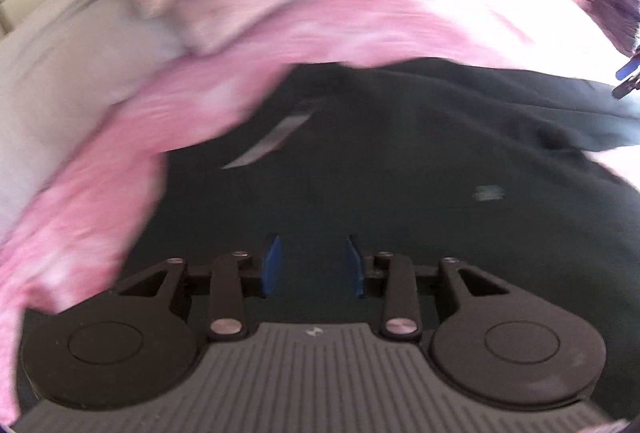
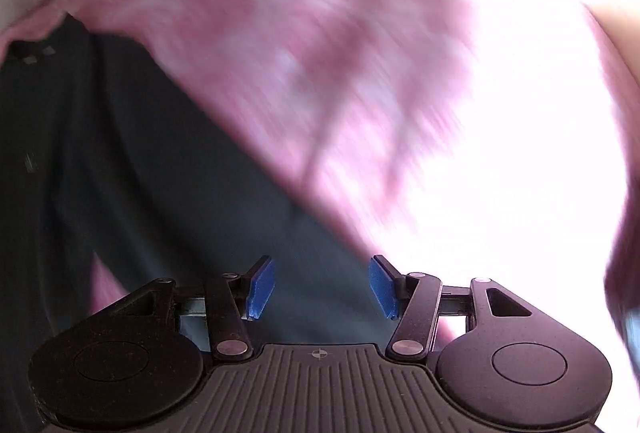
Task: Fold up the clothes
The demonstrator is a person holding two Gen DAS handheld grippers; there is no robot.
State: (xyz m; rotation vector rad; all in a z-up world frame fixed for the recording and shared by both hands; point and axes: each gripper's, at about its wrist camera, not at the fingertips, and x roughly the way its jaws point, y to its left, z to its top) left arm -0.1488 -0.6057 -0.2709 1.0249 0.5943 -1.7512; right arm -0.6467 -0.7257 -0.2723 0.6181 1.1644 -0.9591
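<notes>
Both tools stand open and hold nothing: left tool [image 1: 313, 265], right tool [image 2: 322, 287]. The dark garment [image 1: 380, 173] lies beneath them on pink bedding [image 1: 320, 29] (frames blurred). Risk: a hurried grasp pinches bedding too.

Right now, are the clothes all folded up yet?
Not yet. The dark garment lies spread over the pink cover, with no neat fold to see. Both the left gripper and the right gripper are open and empty. Folding is still left.
</notes>
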